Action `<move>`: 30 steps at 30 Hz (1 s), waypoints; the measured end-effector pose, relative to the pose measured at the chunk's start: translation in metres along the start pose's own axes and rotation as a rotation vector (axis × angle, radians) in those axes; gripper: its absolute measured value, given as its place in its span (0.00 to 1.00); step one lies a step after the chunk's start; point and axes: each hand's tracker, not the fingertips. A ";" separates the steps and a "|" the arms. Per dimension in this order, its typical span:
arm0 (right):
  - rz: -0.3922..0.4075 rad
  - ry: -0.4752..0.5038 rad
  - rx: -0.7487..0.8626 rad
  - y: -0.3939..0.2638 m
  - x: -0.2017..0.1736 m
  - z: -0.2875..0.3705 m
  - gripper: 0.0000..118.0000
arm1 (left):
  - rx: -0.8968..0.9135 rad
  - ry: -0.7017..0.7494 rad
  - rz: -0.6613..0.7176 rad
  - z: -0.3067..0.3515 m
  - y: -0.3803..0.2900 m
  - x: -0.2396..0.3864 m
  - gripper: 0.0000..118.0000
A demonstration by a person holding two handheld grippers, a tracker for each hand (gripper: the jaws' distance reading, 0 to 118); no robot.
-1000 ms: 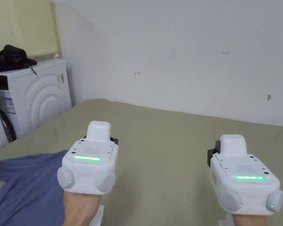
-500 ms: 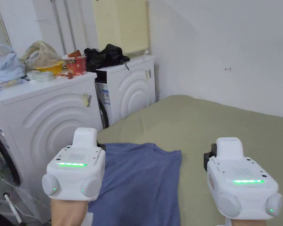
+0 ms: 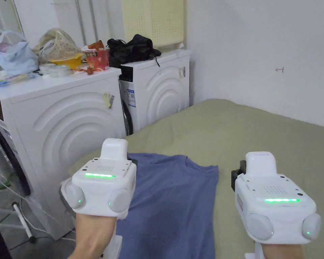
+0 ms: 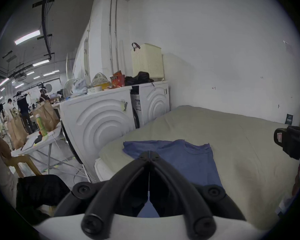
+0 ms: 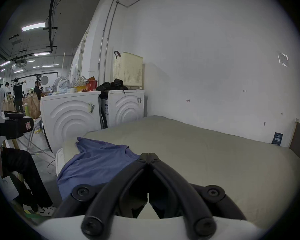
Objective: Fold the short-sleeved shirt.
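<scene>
A blue short-sleeved shirt (image 3: 173,199) (image 4: 184,157) (image 5: 95,159) lies spread on the left part of an olive-covered bed (image 3: 259,135), its collar end toward the far side. My left gripper (image 4: 149,154) hovers above the shirt's near left part, jaws pressed together with nothing between them. My right gripper (image 5: 148,155) is held above bare bed cover just right of the shirt, jaws also together and empty. In the head view both white gripper bodies hide their jaws; the left gripper (image 3: 131,161) and right gripper (image 3: 237,173) are held level, side by side.
Two white washing machines (image 3: 70,121) (image 3: 158,91) stand close against the bed's left side, with bags, a bowl, a red box and black cloth on top. A cream hamper (image 3: 153,20) stands behind. A white wall (image 3: 259,50) runs along the far edge. People stand far off (image 4: 22,105).
The head camera has swung left, bringing the washing machines and the shirt into view. Both grippers keep their side-by-side pose and stay shut.
</scene>
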 end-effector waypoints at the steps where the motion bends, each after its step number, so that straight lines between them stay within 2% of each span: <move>1: -0.001 0.000 -0.009 -0.005 0.003 -0.010 0.00 | -0.014 -0.012 0.005 -0.007 -0.002 0.003 0.00; 4: -0.014 -0.001 -0.045 -0.016 0.005 -0.028 0.00 | -0.090 -0.060 -0.019 -0.041 -0.013 0.016 0.00; 12: -0.032 0.013 -0.159 -0.060 0.010 -0.081 0.00 | -0.449 -0.192 -0.047 -0.178 -0.051 0.059 0.00; 13: -0.034 0.016 -0.167 -0.065 0.012 -0.086 0.00 | -0.489 -0.235 -0.062 -0.189 -0.053 0.063 0.06; 14: -0.033 0.019 -0.178 -0.071 0.014 -0.091 0.00 | -0.512 -0.229 -0.067 -0.199 -0.056 0.069 0.22; 15: -0.032 0.017 -0.185 -0.077 0.015 -0.095 0.00 | -0.544 -0.244 -0.087 -0.209 -0.058 0.074 0.57; 16: -0.031 0.015 -0.195 -0.082 0.017 -0.099 0.00 | -0.573 -0.273 -0.089 -0.210 -0.059 0.078 1.00; 18: -0.039 0.015 -0.220 -0.091 0.020 -0.103 0.00 | -0.614 -0.247 -0.090 -0.225 -0.069 0.089 1.00; 20: -0.043 0.016 -0.238 -0.097 0.023 -0.104 0.00 | -0.593 -0.209 -0.170 -0.228 -0.066 0.096 0.94; 23: -0.037 0.008 -0.255 -0.104 0.030 -0.103 0.00 | -0.664 -0.191 -0.237 -0.246 -0.076 0.109 0.95; 24: -0.034 0.002 -0.260 -0.105 0.033 -0.102 0.00 | -0.714 -0.166 -0.251 -0.251 -0.099 0.111 0.95; 26: -0.037 -0.010 -0.272 -0.106 0.040 -0.096 0.00 | -0.722 -0.171 -0.174 -0.252 -0.103 0.107 0.88; 27: -0.036 -0.010 -0.275 -0.107 0.045 -0.091 0.00 | -0.722 -0.191 -0.130 -0.249 -0.102 0.104 0.74; 28: -0.031 -0.024 -0.274 -0.107 0.049 -0.086 0.00 | -0.718 -0.233 -0.111 -0.254 -0.092 0.108 0.46; 29: -0.029 -0.035 -0.270 -0.107 0.054 -0.078 0.00 | -0.668 -0.174 -0.154 -0.247 -0.088 0.111 0.13; 30: -0.031 -0.042 -0.272 -0.105 0.061 -0.071 0.00 | -0.633 -0.150 -0.214 -0.243 -0.086 0.113 0.04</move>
